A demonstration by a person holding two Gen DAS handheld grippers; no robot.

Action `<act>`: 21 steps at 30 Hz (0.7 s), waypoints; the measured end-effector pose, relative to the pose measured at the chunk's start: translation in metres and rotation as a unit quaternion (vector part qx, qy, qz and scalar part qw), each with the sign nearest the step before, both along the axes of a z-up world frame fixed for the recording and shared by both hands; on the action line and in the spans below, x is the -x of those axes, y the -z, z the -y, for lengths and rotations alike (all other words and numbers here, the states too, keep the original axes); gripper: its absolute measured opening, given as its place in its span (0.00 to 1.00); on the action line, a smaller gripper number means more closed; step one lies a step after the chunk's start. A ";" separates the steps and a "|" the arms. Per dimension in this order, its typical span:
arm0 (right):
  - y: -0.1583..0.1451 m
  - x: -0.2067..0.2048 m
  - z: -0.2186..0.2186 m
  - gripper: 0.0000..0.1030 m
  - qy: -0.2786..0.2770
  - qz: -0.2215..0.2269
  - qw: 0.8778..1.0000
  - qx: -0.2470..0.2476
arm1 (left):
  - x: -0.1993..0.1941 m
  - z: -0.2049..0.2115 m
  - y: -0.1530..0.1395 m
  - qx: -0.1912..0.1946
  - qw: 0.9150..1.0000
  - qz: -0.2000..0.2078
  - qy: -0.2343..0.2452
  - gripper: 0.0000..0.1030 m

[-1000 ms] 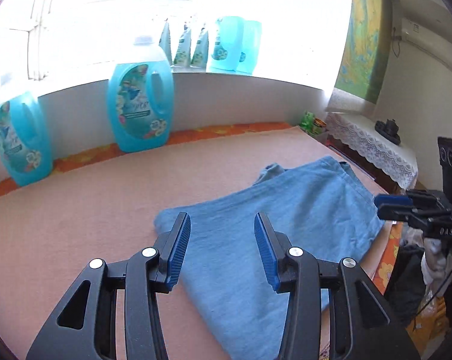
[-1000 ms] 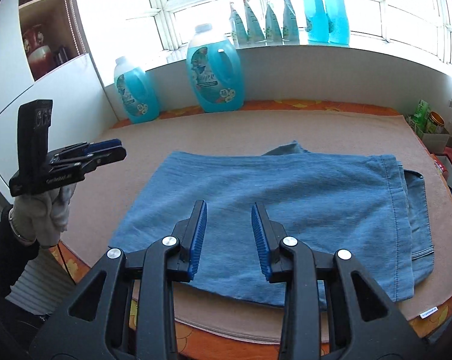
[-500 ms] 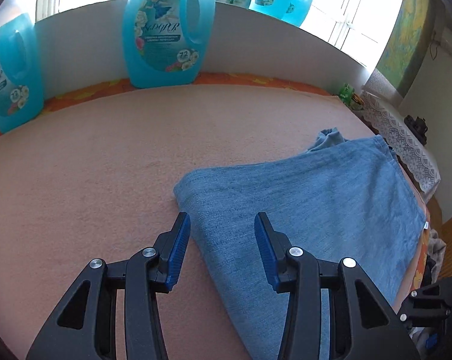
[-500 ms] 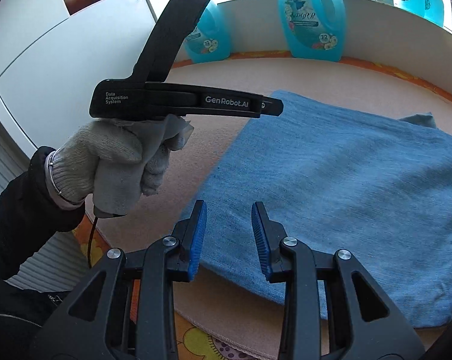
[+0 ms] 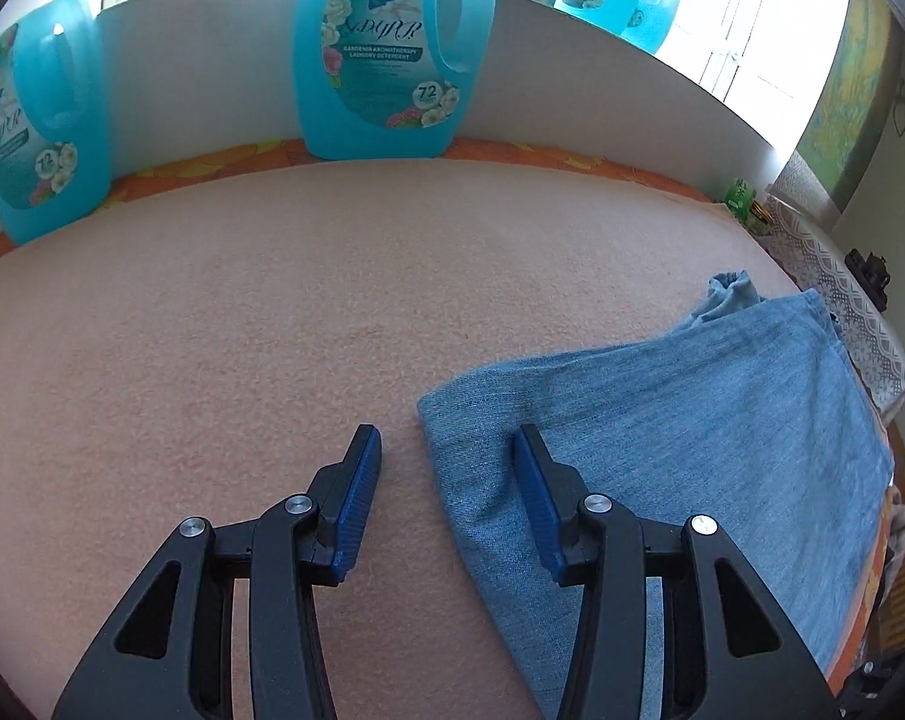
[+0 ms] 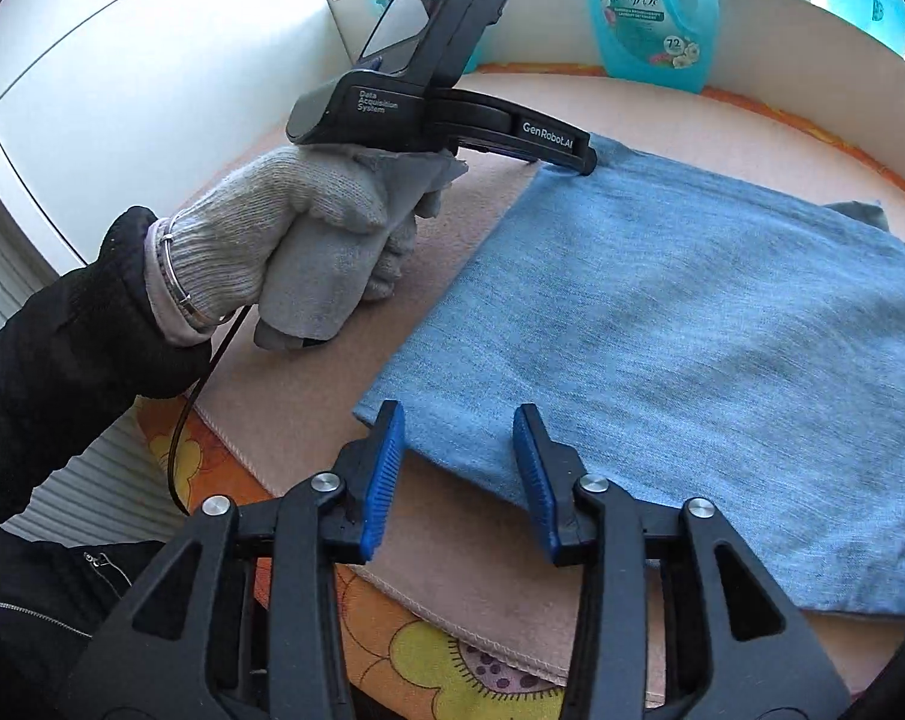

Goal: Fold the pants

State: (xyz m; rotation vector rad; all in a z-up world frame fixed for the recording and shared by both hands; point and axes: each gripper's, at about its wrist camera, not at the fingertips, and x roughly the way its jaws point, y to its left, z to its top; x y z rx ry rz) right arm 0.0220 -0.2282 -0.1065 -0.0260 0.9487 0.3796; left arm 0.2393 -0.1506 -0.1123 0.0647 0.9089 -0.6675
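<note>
The blue pants point(image 5: 692, 438) lie flat on a pink blanket point(image 5: 272, 330). They are folded into a wide shape. The pants are the main thing here, so every place is told from them.

The left gripper point(image 5: 446, 462) hangs over the far left corner of the pants. One blue pad point(image 5: 530, 504) is above the cloth. The other pad point(image 5: 356, 498) is above the bare blanket, just beside the edge of the pants. The corner sits in the gap between them. The jaws are partly open and are opening a little more. They hold nothing. I cannot tell if the pads touch the cloth or the blanket.

The right gripper point(image 6: 458, 462) hangs over the near left corner of the pants. The near edge of the pants runs across the gap between its two blue pads. Its jaws are opening too, and nothing is pinched in them.

From the right wrist view, the left hand point(image 6: 296, 240) shows up beside the left edge of the pants. It wears a pale knit glove and a black sleeve point(image 6: 62, 348). It grips the black handle of its tool, and the tip of that tool is right at the far left corner of the pants.

Behind the pants, by the white wall, stand big blue soap bottles point(image 5: 386, 48). A small bit of darker cloth point(image 5: 728, 294) sticks out from the far edge of the pants. Under the blanket, near the closest edge of the pants, an orange cover with flowers point(image 6: 428, 654) peeks out.
</note>
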 end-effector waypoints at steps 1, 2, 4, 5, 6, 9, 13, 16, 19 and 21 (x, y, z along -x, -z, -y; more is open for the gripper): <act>-0.001 0.005 -0.008 0.60 -0.005 0.011 1.000 0.011 | -0.001 0.001 0.000 0.002 1.000 -0.005 0.002 0.44; -0.001 0.008 -0.016 0.60 -0.011 0.021 0.999 0.026 | -0.001 0.001 0.000 0.002 1.000 -0.010 0.005 0.44; 0.002 0.013 -0.032 0.60 -0.018 0.039 0.997 0.058 | -0.003 0.001 0.000 0.007 1.000 -0.018 0.010 0.44; 0.004 0.012 -0.038 0.60 -0.018 0.043 0.996 0.072 | -0.004 0.002 0.000 0.010 1.000 -0.023 0.011 0.44; 0.007 0.011 -0.045 0.60 -0.015 0.045 0.995 0.083 | -0.006 0.002 0.000 0.014 0.999 -0.030 0.011 0.44; 0.014 0.001 -0.060 0.60 0.002 0.050 0.992 0.114 | -0.011 0.003 0.000 0.038 0.998 -0.053 0.011 0.44; 0.020 0.005 -0.074 0.60 0.014 0.058 0.986 0.153 | -0.019 0.001 0.003 0.077 0.994 -0.077 -0.006 0.41; 0.024 0.010 -0.084 0.60 0.019 0.065 0.981 0.184 | -0.022 0.005 0.005 0.089 0.992 -0.090 -0.018 0.25; 0.023 0.011 -0.086 0.54 0.037 0.071 0.978 0.192 | -0.023 0.004 0.005 0.101 0.990 -0.096 -0.024 0.21; 0.024 0.009 -0.087 0.36 0.049 0.080 0.973 0.213 | -0.023 0.000 0.004 0.111 0.989 -0.097 -0.028 0.20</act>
